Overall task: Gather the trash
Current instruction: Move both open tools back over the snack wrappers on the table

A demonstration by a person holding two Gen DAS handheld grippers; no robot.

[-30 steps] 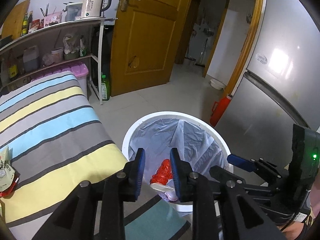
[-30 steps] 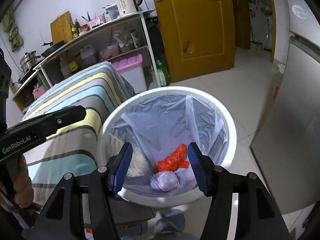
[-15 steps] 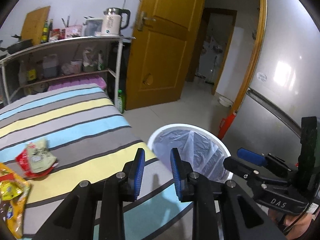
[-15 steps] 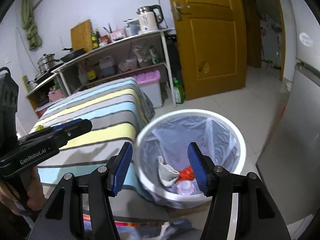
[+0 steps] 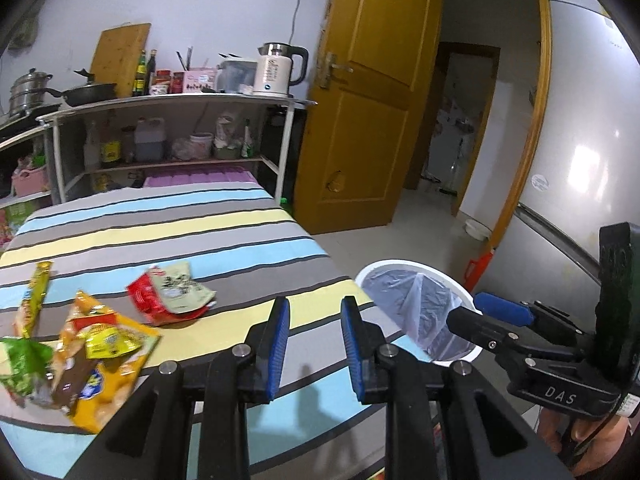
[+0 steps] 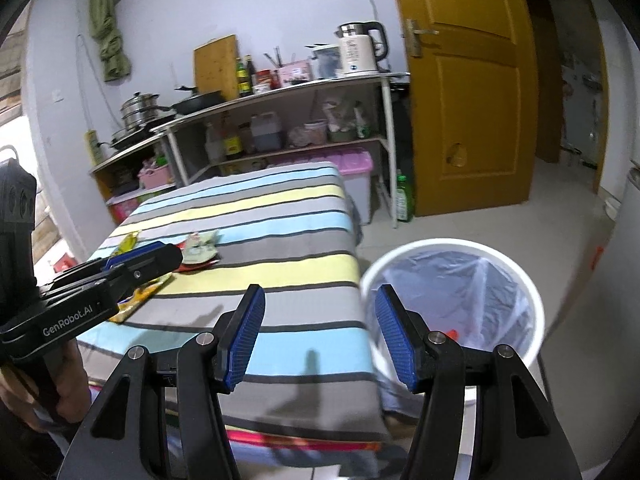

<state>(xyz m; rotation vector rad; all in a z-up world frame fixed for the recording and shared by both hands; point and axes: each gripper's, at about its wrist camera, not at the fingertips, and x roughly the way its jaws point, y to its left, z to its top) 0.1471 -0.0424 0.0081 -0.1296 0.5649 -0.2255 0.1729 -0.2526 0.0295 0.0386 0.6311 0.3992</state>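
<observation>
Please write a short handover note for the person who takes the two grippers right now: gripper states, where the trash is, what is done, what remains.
Left gripper: open, holding nothing, above the striped table.
Right gripper: open, holding nothing, near the table edge beside the white bin.
Done: the bin already has some trash in it.
Left: red-green packet, yellow snack bag, green wrapper and thin yellow stick pack lie on the table's left part. Pick each up and drop it in the bin.

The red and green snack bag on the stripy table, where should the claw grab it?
Grab the red and green snack bag by its crinkled right edge, coming from the bin side. It lies flat, and that torn edge seems to lift slightly, giving the left claw something to pinch.
</observation>
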